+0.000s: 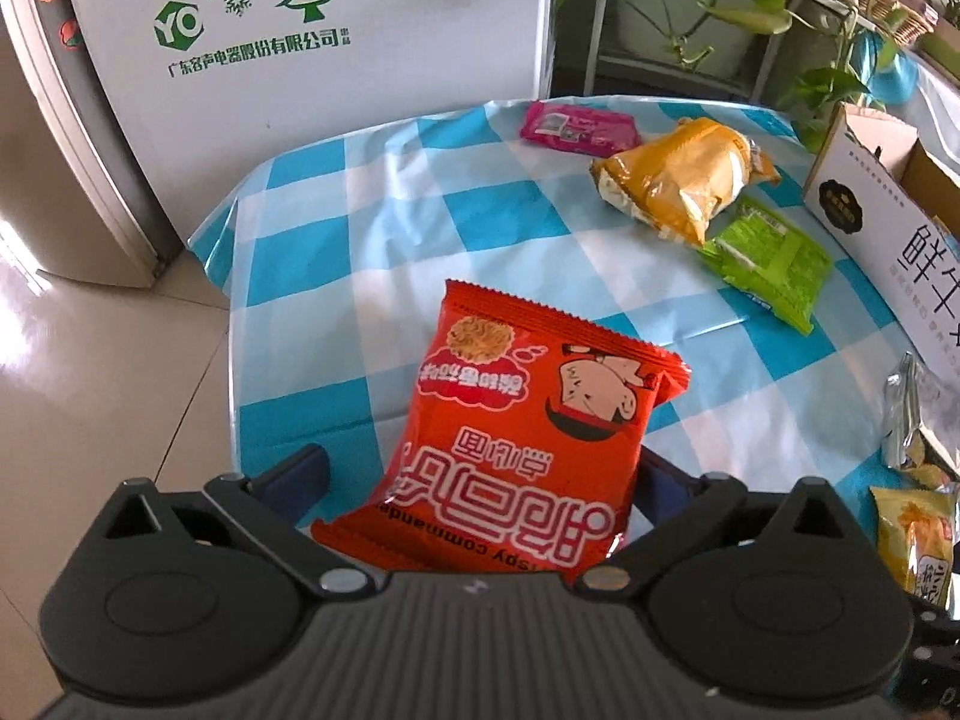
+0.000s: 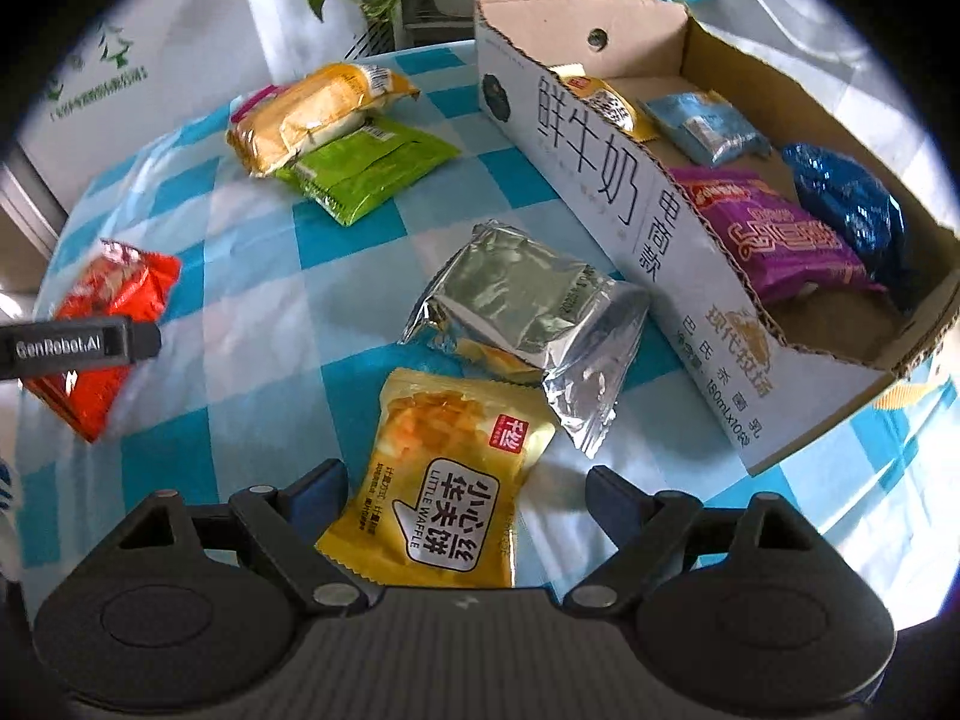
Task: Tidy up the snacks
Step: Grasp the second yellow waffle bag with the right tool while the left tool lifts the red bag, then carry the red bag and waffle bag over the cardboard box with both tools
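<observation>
A red noodle-snack packet (image 1: 528, 420) lies on the blue-checked tablecloth (image 1: 336, 252) between the fingers of my left gripper (image 1: 480, 474), which stands wide open; a gap shows beside the left finger. In the right wrist view a yellow waffle packet (image 2: 444, 480) lies between the spread fingers of my open right gripper (image 2: 465, 495), clear of the right finger. A crumpled silver packet (image 2: 528, 306) rests just beyond it. The open cardboard milk box (image 2: 600, 180) at the right holds purple (image 2: 774, 240), dark blue (image 2: 852, 210), light blue (image 2: 708, 126) and yellow (image 2: 606, 102) snacks.
An orange bread packet (image 1: 684, 174), a green packet (image 1: 768, 258) and a pink packet (image 1: 579, 129) lie at the far side of the table. The table's left edge (image 1: 231, 324) drops to a tiled floor. A white appliance (image 1: 300, 60) and a plant (image 1: 750, 0) stand behind.
</observation>
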`<state>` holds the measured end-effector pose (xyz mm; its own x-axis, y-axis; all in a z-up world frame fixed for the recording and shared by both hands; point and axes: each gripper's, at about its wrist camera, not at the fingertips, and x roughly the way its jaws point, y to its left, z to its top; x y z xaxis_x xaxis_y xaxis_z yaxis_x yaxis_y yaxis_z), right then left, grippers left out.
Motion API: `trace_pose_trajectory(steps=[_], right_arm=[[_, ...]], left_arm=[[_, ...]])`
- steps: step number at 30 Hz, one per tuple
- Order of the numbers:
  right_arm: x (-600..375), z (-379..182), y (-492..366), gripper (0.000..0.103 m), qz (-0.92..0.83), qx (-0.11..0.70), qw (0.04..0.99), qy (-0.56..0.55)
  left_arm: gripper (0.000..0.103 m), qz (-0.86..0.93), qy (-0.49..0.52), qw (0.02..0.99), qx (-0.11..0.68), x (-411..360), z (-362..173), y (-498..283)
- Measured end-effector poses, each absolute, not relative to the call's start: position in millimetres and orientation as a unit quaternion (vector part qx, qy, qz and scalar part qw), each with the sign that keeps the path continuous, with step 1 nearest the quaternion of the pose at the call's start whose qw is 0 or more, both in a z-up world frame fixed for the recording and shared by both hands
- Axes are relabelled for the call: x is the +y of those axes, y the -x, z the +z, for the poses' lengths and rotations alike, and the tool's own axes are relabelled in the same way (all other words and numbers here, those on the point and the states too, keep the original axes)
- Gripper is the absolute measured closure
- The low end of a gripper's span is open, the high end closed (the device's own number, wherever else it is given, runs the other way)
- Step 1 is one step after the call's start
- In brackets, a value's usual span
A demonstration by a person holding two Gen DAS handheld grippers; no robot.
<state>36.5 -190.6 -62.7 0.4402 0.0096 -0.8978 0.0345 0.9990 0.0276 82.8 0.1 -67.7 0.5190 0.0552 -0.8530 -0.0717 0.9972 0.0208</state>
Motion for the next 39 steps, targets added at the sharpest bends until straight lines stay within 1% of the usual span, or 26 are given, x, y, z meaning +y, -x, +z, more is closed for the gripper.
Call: trace_pose_trajectory(steps=[4, 5, 7, 9, 10, 11, 12, 14, 17, 18, 20, 22, 25, 39], right_arm=[[-190, -62, -37, 0.014, -0.006, 0.525, 0.851, -0.014], [-191, -62, -37, 0.015, -0.004, 0.523, 0.852, -0.014], [-191, -61, -36, 0.019, 0.003, 0.518, 0.855, -0.009], [-187, -60, -35, 0.029, 0.011, 0.513, 0.859, -0.004], [-185, -59, -35, 0.030, 0.016, 0.510, 0.860, 0.000], [-183, -59, -35, 0.035, 0.020, 0.508, 0.861, 0.004], [-182, -58, -35, 0.037, 0.024, 0.505, 0.863, 0.005], [-180, -58, -36, 0.039, 0.030, 0.504, 0.863, 0.005], [-180, -57, -36, 0.040, 0.038, 0.502, 0.864, 0.002], [-181, -56, -37, 0.043, 0.042, 0.501, 0.864, -0.002], [-182, -54, -37, 0.044, 0.053, 0.501, 0.864, -0.015], [-181, -54, -37, 0.045, 0.060, 0.500, 0.864, -0.021], [-179, -54, -37, 0.046, 0.068, 0.498, 0.864, -0.020], [-182, -49, -40, 0.046, 0.081, 0.489, 0.868, -0.038]], left_arm=[[0.000, 0.035, -0.006, 0.874, 0.485, -4, -67, -82], [0.000, 0.034, -0.016, 0.876, 0.482, -6, -66, -82], [0.000, 0.032, -0.034, 0.878, 0.476, -10, -65, -81], [0.000, 0.030, -0.038, 0.879, 0.474, -10, -65, -82], [0.000, 0.029, -0.037, 0.880, 0.473, -10, -65, -82], [0.001, 0.028, -0.039, 0.881, 0.471, -10, -64, -81], [0.001, 0.027, -0.042, 0.882, 0.469, -11, -64, -81], [0.001, 0.024, -0.051, 0.883, 0.465, -13, -64, -80], [0.007, 0.016, -0.055, 0.885, 0.462, -16, -63, -79], [0.010, 0.012, -0.053, 0.885, 0.462, -16, -63, -79], [0.017, 0.003, -0.048, 0.886, 0.462, -16, -62, -79], [0.027, -0.007, -0.043, 0.887, 0.461, -17, -60, -78], [0.034, -0.012, -0.049, 0.888, 0.457, -19, -59, -77], [0.035, 0.001, -0.021, 0.889, 0.458, -7, -53, -71]])
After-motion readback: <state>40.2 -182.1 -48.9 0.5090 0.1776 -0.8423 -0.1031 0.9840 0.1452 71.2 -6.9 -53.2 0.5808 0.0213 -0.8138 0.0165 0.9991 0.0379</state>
